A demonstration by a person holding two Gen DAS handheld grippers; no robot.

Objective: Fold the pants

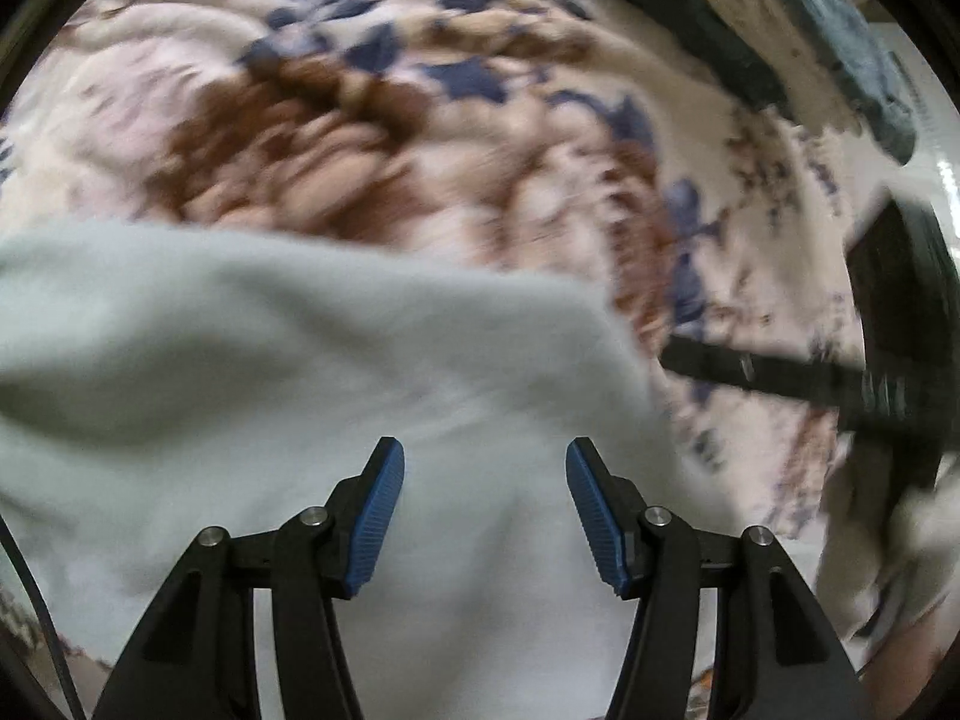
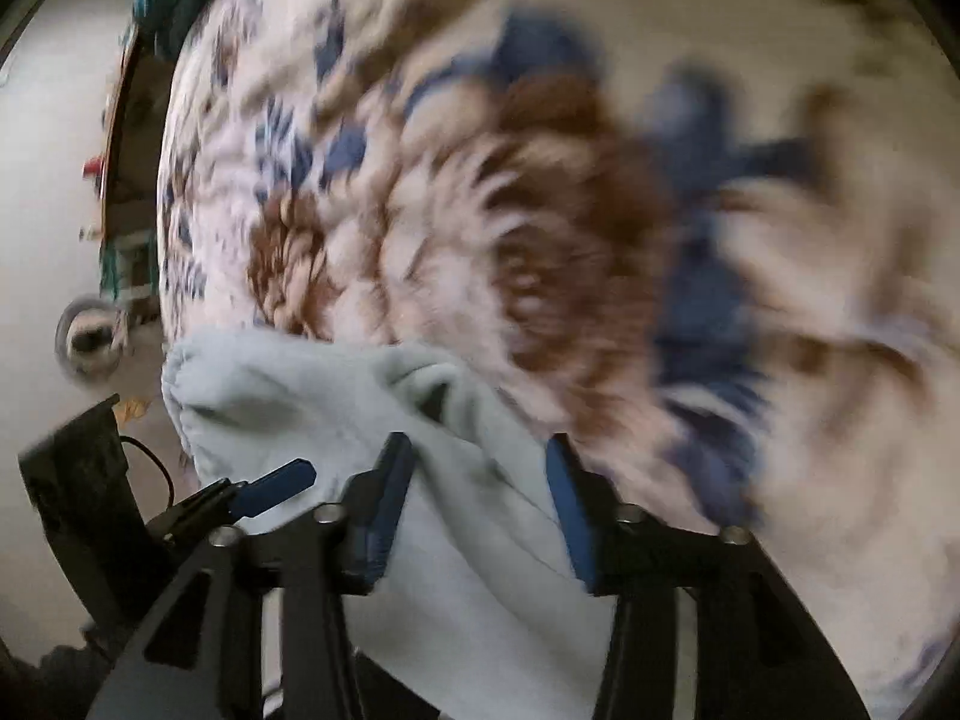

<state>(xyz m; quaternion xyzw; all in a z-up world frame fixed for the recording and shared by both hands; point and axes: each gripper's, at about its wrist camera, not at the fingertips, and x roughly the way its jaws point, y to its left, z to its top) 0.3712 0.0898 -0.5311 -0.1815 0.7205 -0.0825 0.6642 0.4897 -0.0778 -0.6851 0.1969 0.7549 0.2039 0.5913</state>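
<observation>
The pale mint-green pants lie on a floral bedspread printed in brown, pink and navy, which fills the upper half of both views. In the left wrist view the pants take the whole lower left and centre of the frame, with their upper edge running from the left side across to a rounded corner right of centre. Both pictures are smeared, so seams and the waistband cannot be made out.

At the upper right of that view a dark folded cloth and a teal textile sit on the bedspread's far part, well apart from the pants. The right hand-held gripper enters as a black bar from the right edge, over the bedspread just beside the corner of the pants.

The left hand-held gripper hovers above the pants with its blue pads partly apart and nothing visibly between them.

In the right wrist view the pants form a bunched strip running from the lower centre up toward the left, ending in a rounded fold. The right hand-held gripper stands half open astride this strip; whether the pads pinch the cloth I cannot tell. The left hand-held gripper shows at lower left, beside the pants' left edge. Pale floor shows at far left.
</observation>
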